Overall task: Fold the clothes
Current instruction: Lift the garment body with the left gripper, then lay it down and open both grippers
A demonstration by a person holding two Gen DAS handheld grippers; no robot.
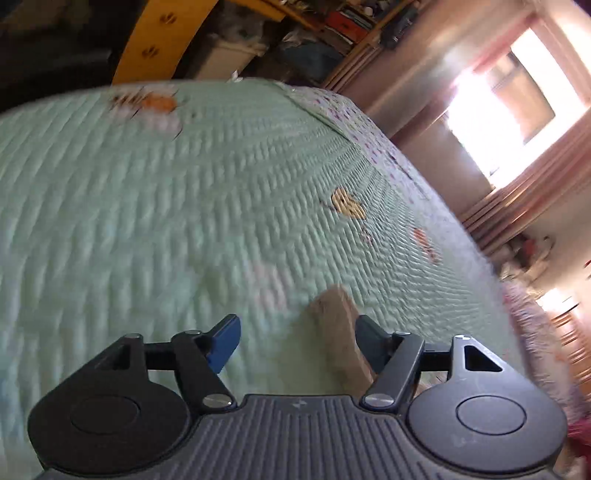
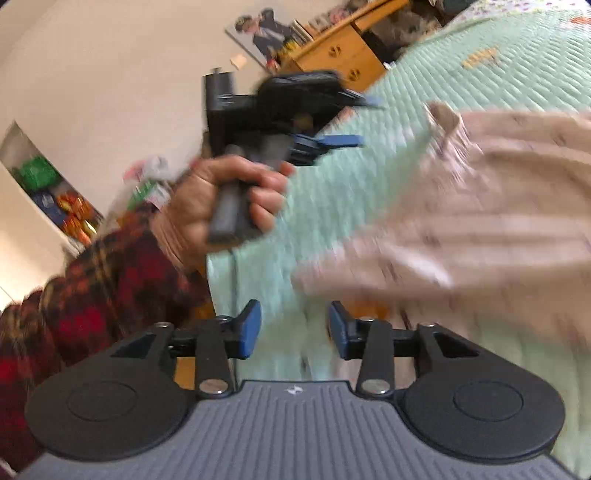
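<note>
Left wrist view: the left gripper [image 1: 295, 341] hung over a bed [image 1: 166, 192] with a mint quilted cover, its blue fingers [image 1: 225, 343] spread wide and clamping nothing. A beige garment [image 1: 341, 332] reached into the gap, a corner lying just beside the inner face of the right-side finger; whether it touched the pad I could not tell. The quilt bore small stitched motifs in yellow and orange. A window [image 1: 498, 110] glared at upper right, and a wooden drawer unit [image 1: 155, 40] stood behind the bed. No readable writing; only a small pale emblem on the gripper body, too faint to make out.

Right wrist view: the right gripper [image 2: 295, 330] also stood open, at a middling width, with nothing between its fingers. Ahead, a hand [image 2: 221, 199] in a red plaid sleeve [image 2: 92, 291] gripped the left gripper's handle, its fingers parted. The garment was a blurred, pale mass at right, spread loosely on the bed and partly past the frame edge.

As to progress, the blur hid any crease or layer, so I could not judge whether folds were already made. With both tools holding nothing, this fitted either reaching for an edge or having just let one go. No labels could be read; a poster [image 2: 266, 33] on the wall showed no legible text.
</note>
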